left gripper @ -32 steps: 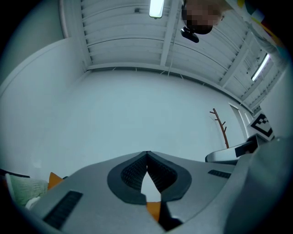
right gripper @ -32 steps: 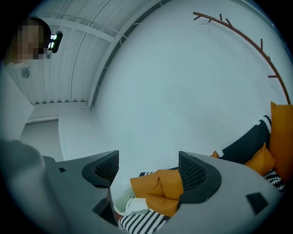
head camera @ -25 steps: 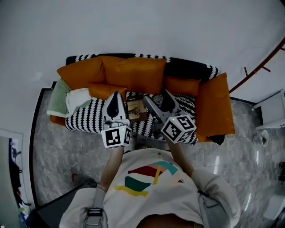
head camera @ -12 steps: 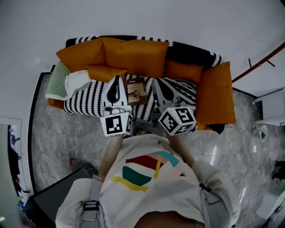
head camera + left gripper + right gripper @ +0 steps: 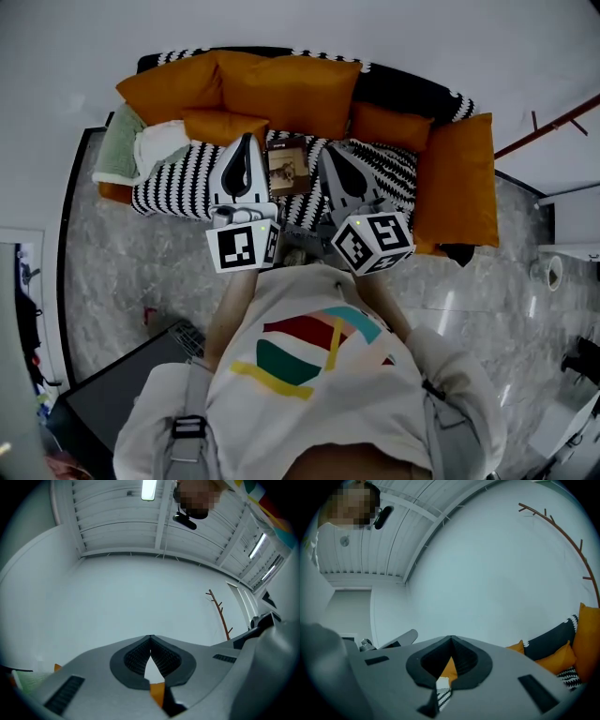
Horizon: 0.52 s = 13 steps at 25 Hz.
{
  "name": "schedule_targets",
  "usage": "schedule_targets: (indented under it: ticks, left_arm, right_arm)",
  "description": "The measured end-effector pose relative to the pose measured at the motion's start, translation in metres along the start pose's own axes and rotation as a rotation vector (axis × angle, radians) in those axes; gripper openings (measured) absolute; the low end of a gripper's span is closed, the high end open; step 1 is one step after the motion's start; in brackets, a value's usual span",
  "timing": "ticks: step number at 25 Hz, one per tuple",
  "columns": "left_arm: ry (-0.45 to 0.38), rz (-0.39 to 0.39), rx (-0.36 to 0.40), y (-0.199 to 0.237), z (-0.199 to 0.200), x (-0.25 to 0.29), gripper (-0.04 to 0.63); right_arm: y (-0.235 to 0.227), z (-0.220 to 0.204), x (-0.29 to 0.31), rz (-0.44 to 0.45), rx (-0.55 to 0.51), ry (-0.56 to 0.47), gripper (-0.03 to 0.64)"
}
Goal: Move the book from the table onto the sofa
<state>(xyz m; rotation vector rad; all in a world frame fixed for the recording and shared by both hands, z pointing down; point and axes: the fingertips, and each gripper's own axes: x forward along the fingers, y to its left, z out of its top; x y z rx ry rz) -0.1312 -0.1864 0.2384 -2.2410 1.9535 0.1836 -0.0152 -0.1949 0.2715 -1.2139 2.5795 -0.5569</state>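
Observation:
The book [image 5: 287, 169], brown-covered, lies flat on the striped seat of the sofa [image 5: 178, 183], just in front of the orange back cushions [image 5: 291, 94]. My left gripper [image 5: 246, 141] hangs over the seat just left of the book, shut and empty; in the left gripper view [image 5: 150, 638] its tips meet against a bare white wall. My right gripper [image 5: 330, 150] is just right of the book, also shut with nothing held. In the right gripper view [image 5: 451, 639] only orange cushion and striped fabric show behind the closed jaws.
A green and white folded blanket [image 5: 141, 150] lies at the sofa's left end, a large orange cushion [image 5: 455, 183] at its right end. Marble floor [image 5: 122, 272] lies before the sofa. A dark table [image 5: 103, 394] is at lower left. A coat rack [image 5: 562, 527] stands by the wall.
The right gripper's jaws stood spread beside the book a second ago and are now closed. The book stays on the seat. The sofa has shifted up in the head view.

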Motion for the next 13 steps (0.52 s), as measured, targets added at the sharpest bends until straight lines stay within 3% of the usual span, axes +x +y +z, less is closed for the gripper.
schedule_targets:
  ticks: [13]
  left_arm:
    - [0.0, 0.027, 0.003, 0.008, 0.0, -0.0068, 0.002]
  right_arm:
    - [-0.0022, -0.007, -0.0056, -0.004, 0.004, 0.022, 0.011]
